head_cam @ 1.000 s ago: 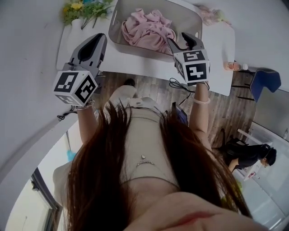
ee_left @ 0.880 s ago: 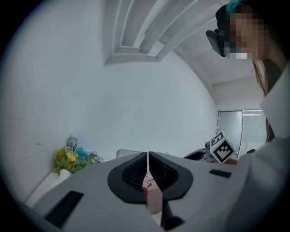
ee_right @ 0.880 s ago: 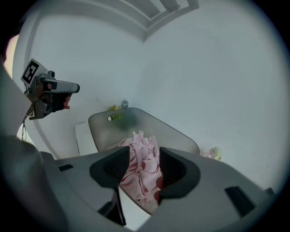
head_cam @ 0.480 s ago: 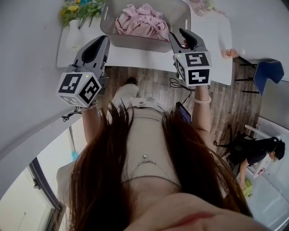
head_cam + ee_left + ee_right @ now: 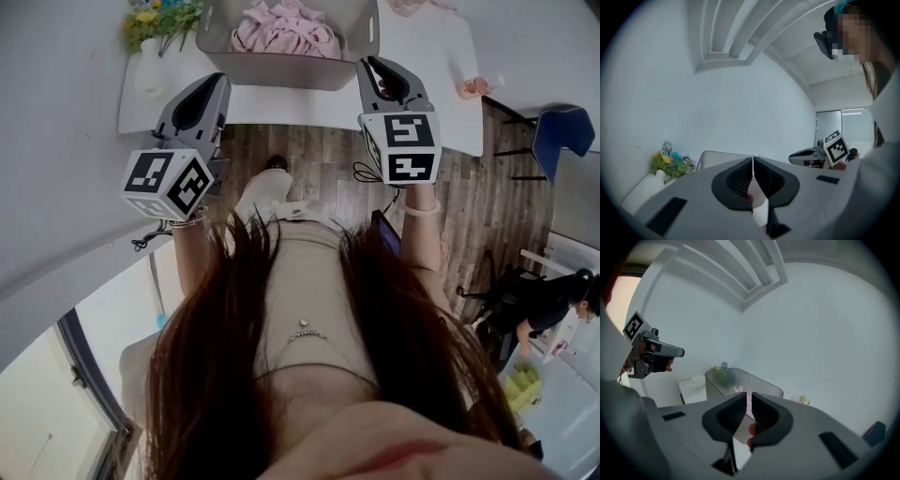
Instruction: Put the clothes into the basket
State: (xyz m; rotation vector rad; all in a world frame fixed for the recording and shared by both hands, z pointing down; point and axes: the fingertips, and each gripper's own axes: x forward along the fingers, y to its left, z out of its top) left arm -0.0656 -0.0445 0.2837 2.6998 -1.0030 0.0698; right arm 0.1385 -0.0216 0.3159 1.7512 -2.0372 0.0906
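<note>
A: While both claws hang clear of the bench (image 5: 281, 105), how far along would you say this is?

B: Near the end, I'd judge. The pink clothes (image 5: 286, 28) lie heaped inside the grey basket (image 5: 281, 70), which stands on the bench just ahead of the claws. Nothing drapes over its near rim.

A: Anything left to gather?

B: Perhaps. A pale pink thing (image 5: 422, 7) sits at the bench's far right corner, well apart from the basket. Whether it is a garment or an ornament, I cannot tell.

A: And the claws?

B: The left claw (image 5: 753, 161) has its jaws pressed together on nothing. The right claw (image 5: 749, 395) has just been closing. Its jaws are now all but together, with nothing between them; the pink seen through the slit is the heap in the basket beyond.

A: Any brand or label to read?

B: None. Each claw carries a cube (image 5: 401, 148) with black-and-white square markers, patterns rather than words. The basket is plain, and so is the white vase (image 5: 150, 73) of flowers (image 5: 159, 17) at the bench's left end.
</note>
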